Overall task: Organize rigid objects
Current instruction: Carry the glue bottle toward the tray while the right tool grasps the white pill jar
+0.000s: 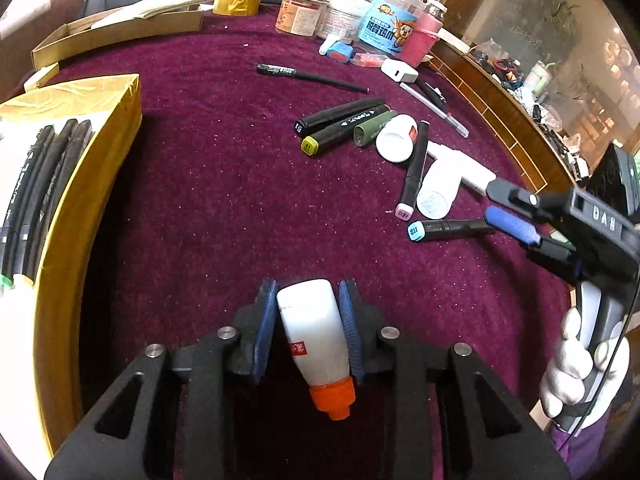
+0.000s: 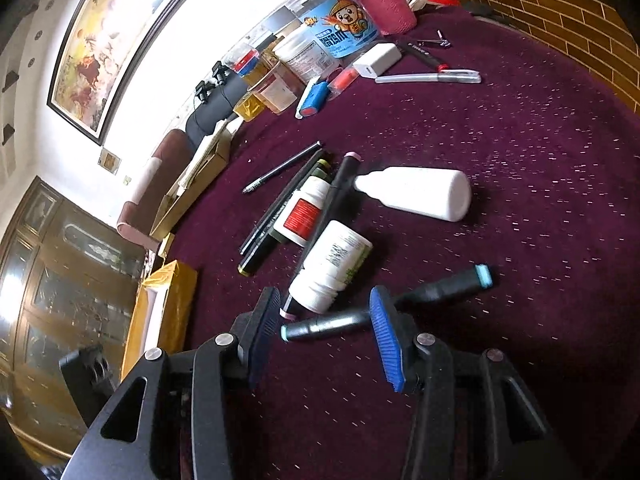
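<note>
White glue bottle (image 1: 314, 332), orange cap toward camera, is clamped across its body between left gripper (image 1: 308, 320) pads above the purple cloth (image 1: 220, 200). Judged light, smooth, slightly squeezable; mid-body hold suits. Right gripper (image 2: 324, 336) is part-open astride the teal-capped marker (image 2: 384, 308), unpinched.

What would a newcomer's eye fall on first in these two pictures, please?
First, the white glue bottle with an orange cap, clamped between the left gripper pads in the near foreground. Next, the right gripper, open astride a cyan-capped marker lying on the purple tablecloth, beside a jumble of markers and white bottles.
</note>
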Tool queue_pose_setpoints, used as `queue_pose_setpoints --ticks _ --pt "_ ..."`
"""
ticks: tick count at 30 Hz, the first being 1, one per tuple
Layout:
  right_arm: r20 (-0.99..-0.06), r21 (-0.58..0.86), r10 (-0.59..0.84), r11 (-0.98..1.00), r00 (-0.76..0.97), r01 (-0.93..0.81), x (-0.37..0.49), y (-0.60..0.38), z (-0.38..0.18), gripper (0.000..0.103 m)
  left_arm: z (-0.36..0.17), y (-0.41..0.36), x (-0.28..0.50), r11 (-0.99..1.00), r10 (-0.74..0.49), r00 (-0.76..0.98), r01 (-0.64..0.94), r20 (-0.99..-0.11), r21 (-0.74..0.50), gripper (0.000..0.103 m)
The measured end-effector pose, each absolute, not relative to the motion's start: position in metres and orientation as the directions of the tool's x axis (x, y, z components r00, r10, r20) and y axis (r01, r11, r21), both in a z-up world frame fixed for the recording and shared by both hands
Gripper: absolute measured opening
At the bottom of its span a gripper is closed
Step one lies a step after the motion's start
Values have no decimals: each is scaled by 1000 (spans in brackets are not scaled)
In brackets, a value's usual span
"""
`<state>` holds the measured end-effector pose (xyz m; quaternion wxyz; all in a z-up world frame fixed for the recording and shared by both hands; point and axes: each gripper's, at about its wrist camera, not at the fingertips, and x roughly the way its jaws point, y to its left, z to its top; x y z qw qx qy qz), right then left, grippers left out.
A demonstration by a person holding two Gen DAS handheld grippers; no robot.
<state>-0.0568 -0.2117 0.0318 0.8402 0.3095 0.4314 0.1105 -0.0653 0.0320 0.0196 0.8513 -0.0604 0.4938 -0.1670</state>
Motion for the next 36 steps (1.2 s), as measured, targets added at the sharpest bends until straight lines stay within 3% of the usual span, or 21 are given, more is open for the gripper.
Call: queue_pose_setpoints --ticks 2,5,6,7,8,14,22,23,24,36 --pt "-664 613 442 783 603 100 -52 -209 31 42 20 27 -69 936 -341 463 242 -818 -254 44" --pt "-676 606 426 785 602 125 -45 -205 29 42 19 16 -76 943 -304 492 276 -816 -185 46" --pt "-683 603 420 786 598 137 -43 -204 28 42 19 14 -80 943 -294 505 292 -811 -160 45" --pt "-688 601 417 786 593 143 -41 -202 27 42 19 15 -81 940 -300 510 301 -806 -159 26" --pt "-692 599 416 787 590 148 -39 -201 26 42 18 16 -82 931 -327 498 315 -803 -184 24" --pt "-717 580 390 793 578 184 -26 -192 19 42 20 34 -82 901 -426 470 297 -773 -316 24" --pt "-727 572 368 792 580 214 -19 -190 12 41 34 46 -89 874 -485 477 294 -733 -387 24" --pt "-729 567 365 796 579 212 -20 -191 13 40 36 48 -89 869 -494 476 295 -728 -397 24" --pt "-732 561 360 800 579 212 -19 -191 12 33 38 49 -90 864 -503 475 297 -722 -406 24" --pt "-684 619 411 764 603 181 -39 -200 20 33 54 85 -97 834 -547 504 266 -668 -483 24"
